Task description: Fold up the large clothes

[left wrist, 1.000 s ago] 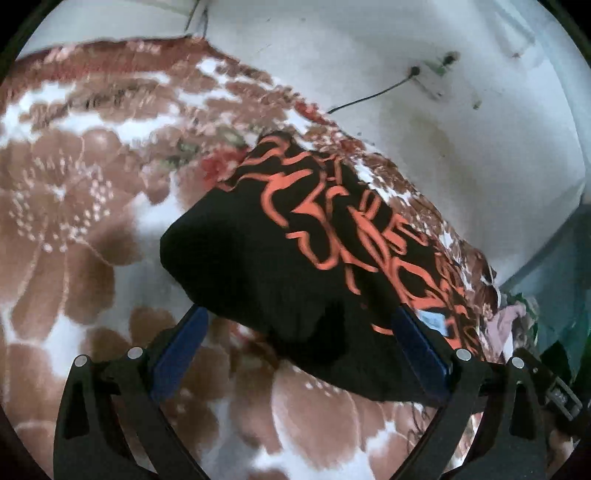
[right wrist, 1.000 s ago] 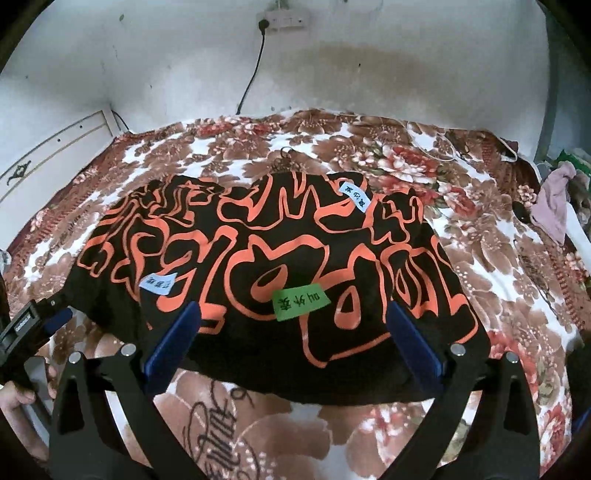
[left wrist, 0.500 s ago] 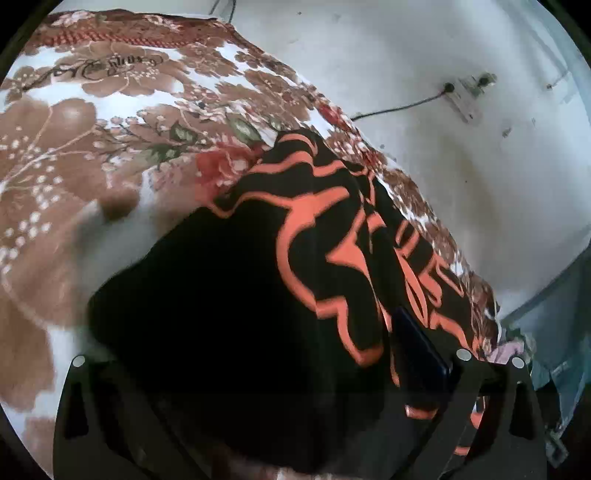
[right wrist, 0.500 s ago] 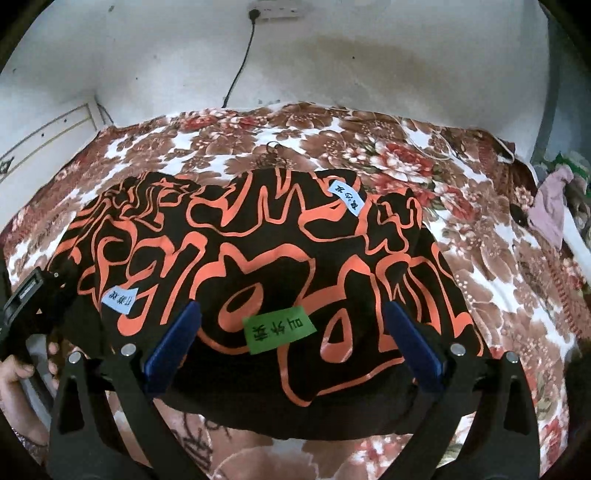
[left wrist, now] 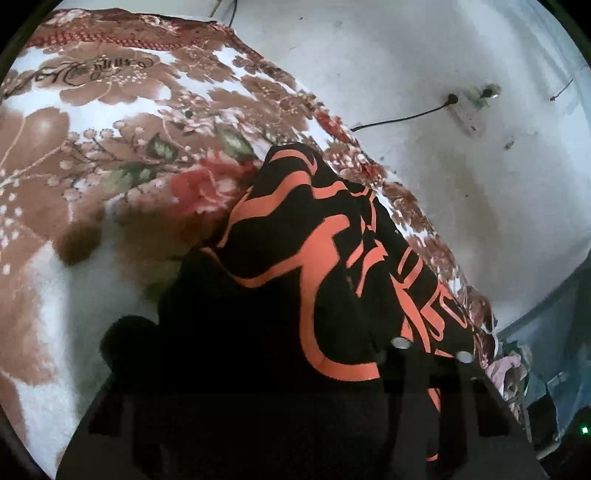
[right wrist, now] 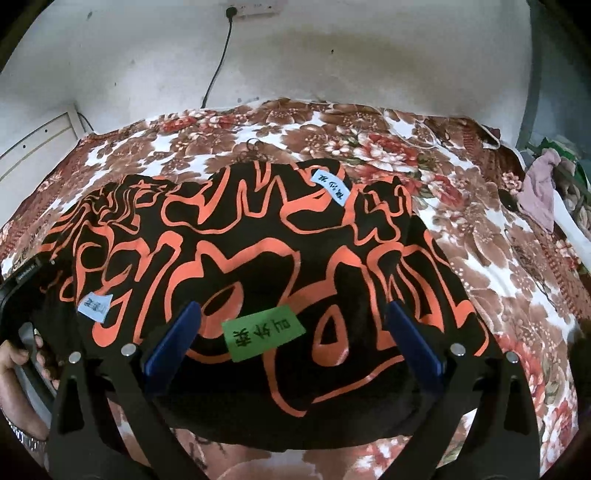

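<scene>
A black garment with orange swirls (right wrist: 258, 236) lies spread on a floral blanket (right wrist: 498, 258). It bears a green label (right wrist: 264, 332) and two pale blue labels (right wrist: 96, 306). My right gripper (right wrist: 291, 332) is open, its blue pads (right wrist: 173, 339) standing wide over the garment's near edge. In the left wrist view the garment (left wrist: 325, 236) bunches at its end and drapes over my left gripper (left wrist: 269, 343). Those jaws are closing with cloth between them, still apart, and the pads are hidden. The left gripper's body (right wrist: 22, 280) and the hand holding it show at the garment's left end.
The blanket (left wrist: 92, 147) covers a bed set against white walls. A wall socket (right wrist: 255, 5) with a black cable (right wrist: 218, 62) is behind it. A pile of clothes (right wrist: 543, 184) lies off the bed's right side.
My left gripper pushed forward onto the garment's end; cloth now fills the space between its jaws, which have narrowed. My right gripper came a little lower and closer to the near edge.
</scene>
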{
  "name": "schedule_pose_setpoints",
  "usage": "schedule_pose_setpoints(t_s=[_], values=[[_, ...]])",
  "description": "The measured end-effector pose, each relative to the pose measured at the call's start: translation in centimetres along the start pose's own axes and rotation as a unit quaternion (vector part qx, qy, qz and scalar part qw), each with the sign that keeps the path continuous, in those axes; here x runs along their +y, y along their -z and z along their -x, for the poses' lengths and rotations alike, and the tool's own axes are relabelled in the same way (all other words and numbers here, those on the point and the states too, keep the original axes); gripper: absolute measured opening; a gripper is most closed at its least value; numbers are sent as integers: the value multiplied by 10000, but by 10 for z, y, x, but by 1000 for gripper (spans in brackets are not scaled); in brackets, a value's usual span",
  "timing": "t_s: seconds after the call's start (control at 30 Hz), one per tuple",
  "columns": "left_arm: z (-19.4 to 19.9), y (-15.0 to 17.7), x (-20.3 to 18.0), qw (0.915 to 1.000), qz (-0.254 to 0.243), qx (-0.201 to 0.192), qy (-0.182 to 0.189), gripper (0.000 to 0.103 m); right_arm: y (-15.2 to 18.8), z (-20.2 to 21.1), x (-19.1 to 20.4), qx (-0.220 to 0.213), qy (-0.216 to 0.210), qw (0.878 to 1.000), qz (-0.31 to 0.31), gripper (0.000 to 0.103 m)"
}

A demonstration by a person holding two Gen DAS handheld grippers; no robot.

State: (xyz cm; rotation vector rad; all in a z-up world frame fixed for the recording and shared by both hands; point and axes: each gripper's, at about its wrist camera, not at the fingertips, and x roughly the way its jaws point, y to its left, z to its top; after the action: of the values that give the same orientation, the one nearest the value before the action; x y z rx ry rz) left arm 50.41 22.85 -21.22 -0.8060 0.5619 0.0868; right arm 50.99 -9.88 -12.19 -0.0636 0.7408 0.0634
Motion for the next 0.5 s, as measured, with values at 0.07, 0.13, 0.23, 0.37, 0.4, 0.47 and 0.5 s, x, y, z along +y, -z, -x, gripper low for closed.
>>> schedule_pose_setpoints(t_s=[0.07, 0.13, 0.23, 0.37, 0.4, 0.47, 0.5], values=[[1, 2, -11, 9992, -384, -10, -146, 26, 1, -2, 6, 36, 32, 10000, 78, 98], [4, 3, -24, 9967, -776, 29, -241, 18, 2, -4, 13, 59, 38, 9999, 150, 98], [8, -6, -31, 9950, -962, 147, -223, 16, 6, -13, 19, 101, 189, 9995, 241, 98], [17, -8, -41, 9920, -1230, 147, -245, 16, 20, -26, 15, 131, 257, 9996, 18, 98], [20, -8, -47, 9903, -1359, 152, -235, 16, 24, -30, 13, 158, 244, 9996, -55, 98], [27, -7, -58, 9885, -1497, 113, -199, 16, 31, -35, 10, 179, 220, 9994, -208, 98], [31, -9, -64, 9880, -1533, 104, -184, 16, 32, -35, 10, 171, 238, 9993, -216, 98]])
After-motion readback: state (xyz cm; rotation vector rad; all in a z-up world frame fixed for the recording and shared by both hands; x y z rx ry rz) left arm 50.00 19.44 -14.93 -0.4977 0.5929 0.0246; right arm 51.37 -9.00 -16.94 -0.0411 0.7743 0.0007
